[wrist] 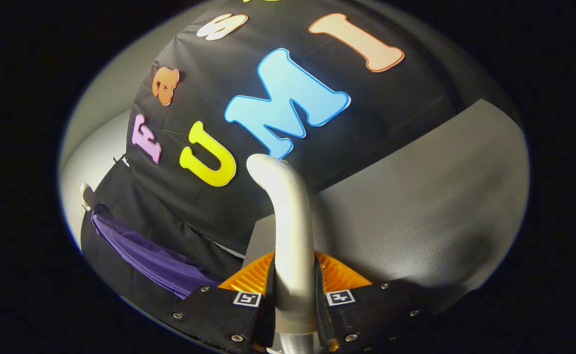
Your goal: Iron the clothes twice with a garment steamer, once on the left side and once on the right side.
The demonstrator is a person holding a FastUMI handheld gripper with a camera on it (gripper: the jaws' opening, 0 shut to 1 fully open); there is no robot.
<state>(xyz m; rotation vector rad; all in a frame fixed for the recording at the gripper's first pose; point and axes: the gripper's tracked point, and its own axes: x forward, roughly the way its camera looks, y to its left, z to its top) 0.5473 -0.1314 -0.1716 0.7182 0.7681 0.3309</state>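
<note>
My gripper [294, 287] is shut on the garment steamer [290, 221], both fingers pressing on its pale, smooth handle. The handle rises between the fingers and curves over at its top toward the booth wall. The view is tilted. A purple garment [145, 255] hangs off to the left beyond my fingers, from a white hook or hanger end [86, 194], against a dark cloth. The steamer's head faces away from the garment and does not touch it.
A grey table surface [416, 206] spreads out ahead and to the right of the fingers. A small grey block [263, 241] sits just behind the steamer handle. A pale wall [101, 142] stands left of the black cloth.
</note>
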